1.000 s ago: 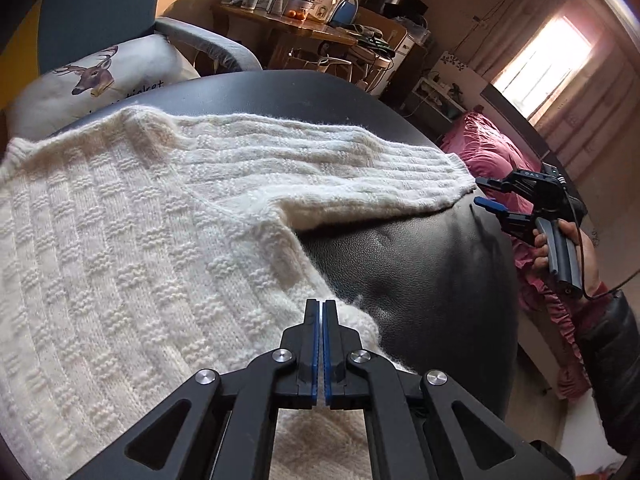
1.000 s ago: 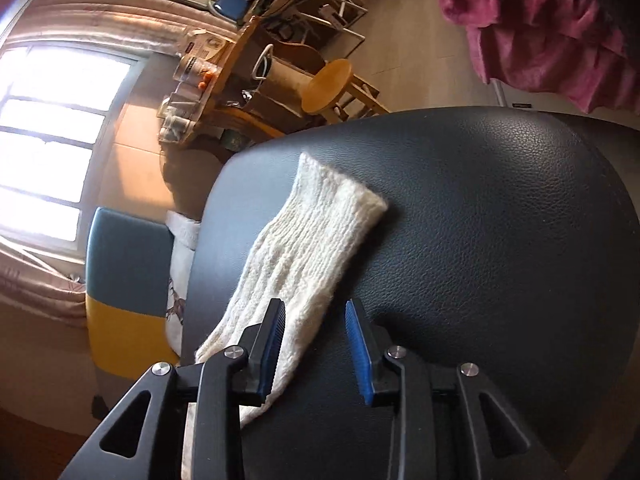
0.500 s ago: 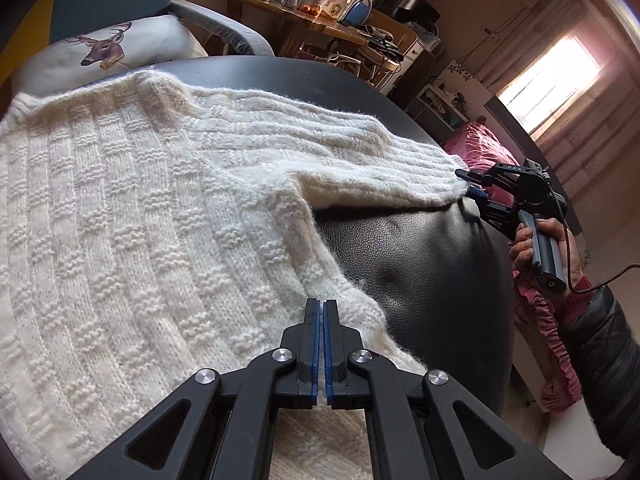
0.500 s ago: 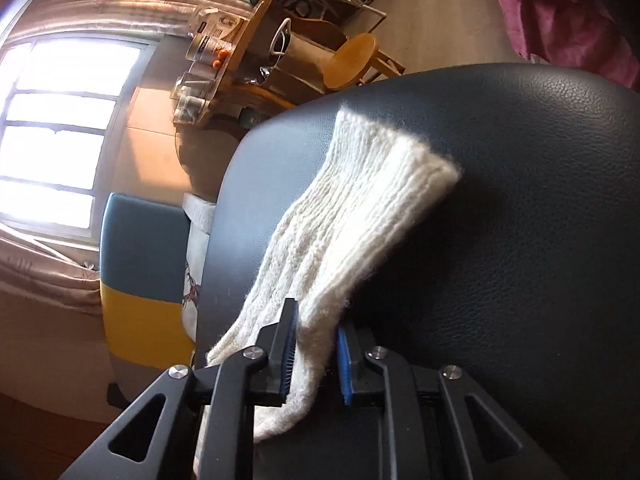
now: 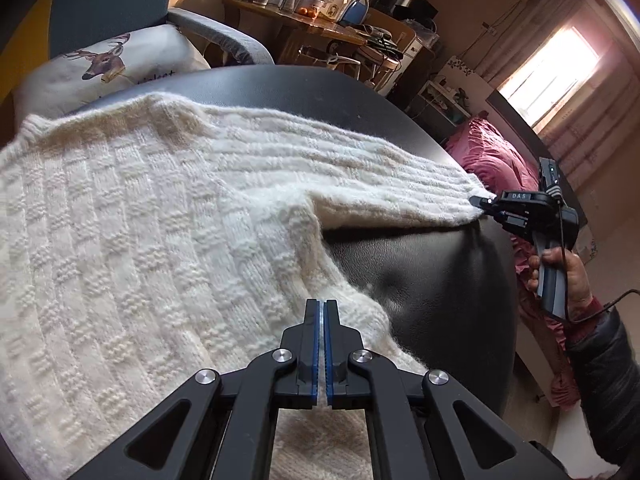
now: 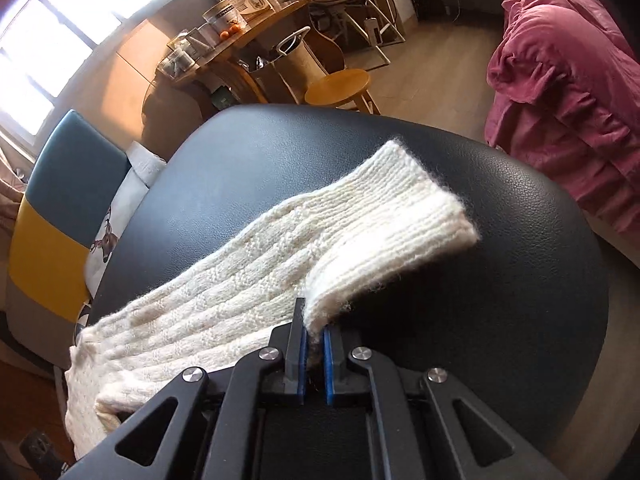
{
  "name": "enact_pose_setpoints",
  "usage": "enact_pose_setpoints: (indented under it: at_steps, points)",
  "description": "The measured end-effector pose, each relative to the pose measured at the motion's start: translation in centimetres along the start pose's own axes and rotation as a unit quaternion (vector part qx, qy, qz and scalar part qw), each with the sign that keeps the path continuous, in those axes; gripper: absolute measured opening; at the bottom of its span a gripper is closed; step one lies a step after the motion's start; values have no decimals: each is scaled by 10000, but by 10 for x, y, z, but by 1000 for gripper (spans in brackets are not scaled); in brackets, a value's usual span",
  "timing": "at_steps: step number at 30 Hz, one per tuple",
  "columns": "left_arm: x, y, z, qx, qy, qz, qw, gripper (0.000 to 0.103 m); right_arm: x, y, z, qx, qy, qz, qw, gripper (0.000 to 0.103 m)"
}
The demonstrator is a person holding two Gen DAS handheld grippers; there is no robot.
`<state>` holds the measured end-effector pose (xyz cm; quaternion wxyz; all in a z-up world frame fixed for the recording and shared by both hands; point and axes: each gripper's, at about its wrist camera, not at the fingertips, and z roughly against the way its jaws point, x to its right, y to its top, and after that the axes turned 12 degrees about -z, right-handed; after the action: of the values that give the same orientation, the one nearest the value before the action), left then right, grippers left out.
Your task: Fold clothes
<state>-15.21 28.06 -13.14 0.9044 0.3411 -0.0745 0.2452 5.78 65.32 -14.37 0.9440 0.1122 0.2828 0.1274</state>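
1. Right wrist view: your right gripper (image 6: 315,334), which a second ago stood open beside the sleeve (image 6: 280,264) of the cream sweater (image 5: 132,240), has now closed on the sleeve's near edge beside the cuff, lifting it off the black seat (image 6: 500,280).
2. That likely means the sleeve fold can begin.
3. Left wrist view: your left gripper (image 5: 321,312) is closed over the sweater's hem; whether it pinches knit, you cannot tell.

Cream basket-weave knit sweater (image 5: 132,232) on a black leather surface (image 5: 436,280); magenta bedding (image 6: 568,80) beyond.
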Motion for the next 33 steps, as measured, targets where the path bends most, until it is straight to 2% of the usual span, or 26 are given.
enact_pose_setpoints:
  at_steps: [2, 4, 5, 7, 10, 12, 16, 20, 21, 23, 24, 26, 28, 31, 33]
  points:
    - [-16, 15, 15, 226, 119, 192, 9995, 1, 7, 3, 0, -99, 267, -178, 9994, 7]
    - [-35, 33, 29, 435, 363, 316, 9979, 1, 21, 6, -1, -278, 742, -553, 9953, 14]
    - [-44, 41, 35, 512, 491, 324, 9970, 1, 29, 6, 3, -313, 915, -707, 9928, 21]
    - [-54, 58, 38, 502, 812, 177, 9953, 1, 44, 5, 13, -332, 1185, -976, 9876, 26]
    - [-64, 76, 29, 314, 1181, -126, 9924, 1, 56, 1, 46, 264, 781, -780, 9935, 27]
    - [-69, 84, 17, 171, 1289, -264, 9912, 1, 45, -1, 62, 477, 787, -399, 9950, 29]
    - [-67, 99, -13, -67, 1370, -565, 9889, 1, -15, -12, 53, 239, 779, 660, 9945, 27]
    - [-67, 114, -38, -196, 1399, -596, 9882, 1, -67, -15, 11, -29, 193, 1399, 9900, 16]
    - [-71, 117, -45, -244, 1408, -539, 9883, 1, -70, -14, -1, -79, -27, 1471, 9891, 9]
    - [-80, 122, -58, -363, 1451, -375, 9880, 1, -67, -10, -21, -166, -478, 1543, 9867, 6]
    - [-86, 124, -64, -427, 1484, -281, 9876, 1, -61, -8, -30, -191, -708, 1549, 9852, 1]
    - [-95, 124, -74, -498, 1515, -115, 9871, 1, -49, -7, -29, -107, -690, 1535, 9857, 0]
    - [-98, 125, -77, -379, 1471, -11, 9884, 1, -37, -6, -25, -40, -672, 1475, 9868, 0]
    - [-94, 127, -81, -311, 1599, -76, 9866, 2, -26, -7, -22, -15, -483, 1389, 9891, 0]
    - [-90, 128, -79, -310, 1692, -87, 9851, 2, -32, -9, -22, 34, -617, 1510, 9866, 0]
